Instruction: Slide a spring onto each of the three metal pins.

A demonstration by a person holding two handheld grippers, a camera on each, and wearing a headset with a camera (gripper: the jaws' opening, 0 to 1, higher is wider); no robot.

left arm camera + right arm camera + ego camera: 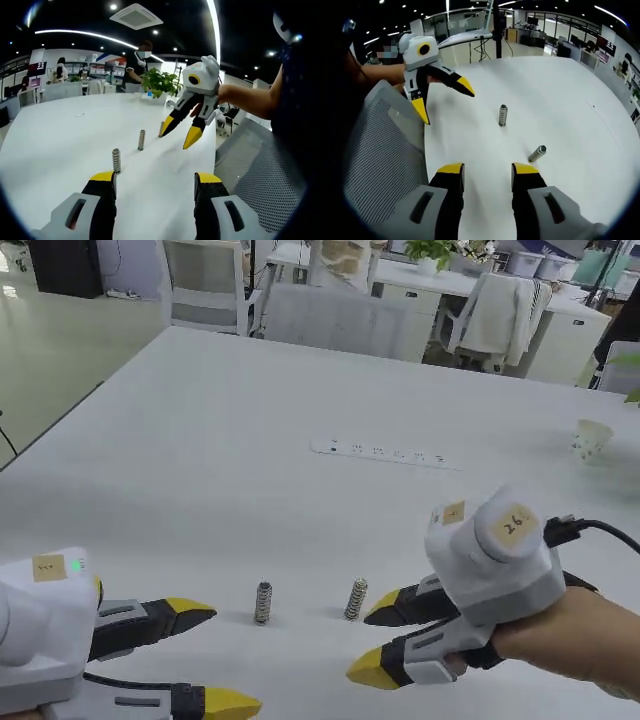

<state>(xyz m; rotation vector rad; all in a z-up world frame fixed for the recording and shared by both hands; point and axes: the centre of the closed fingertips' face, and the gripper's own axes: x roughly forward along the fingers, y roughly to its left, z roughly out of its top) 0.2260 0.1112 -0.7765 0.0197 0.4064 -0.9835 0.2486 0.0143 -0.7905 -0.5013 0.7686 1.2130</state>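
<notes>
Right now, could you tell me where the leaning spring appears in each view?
Head view: leaning spring, lower centre, beside the right gripper.
Left gripper view: spring at centre, by that gripper's tip.
Right gripper view: spring right of centre, beyond its jaws.
Shared landmark: the right gripper.

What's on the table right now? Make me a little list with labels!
table: white, wide
spring near left gripper: standing on the table
spring near right gripper: standing, close to a jaw tip
left gripper: open, holding nothing
right gripper: open, holding nothing
power strip: white, farther back on the table
paper cup: far right side of the table
</notes>
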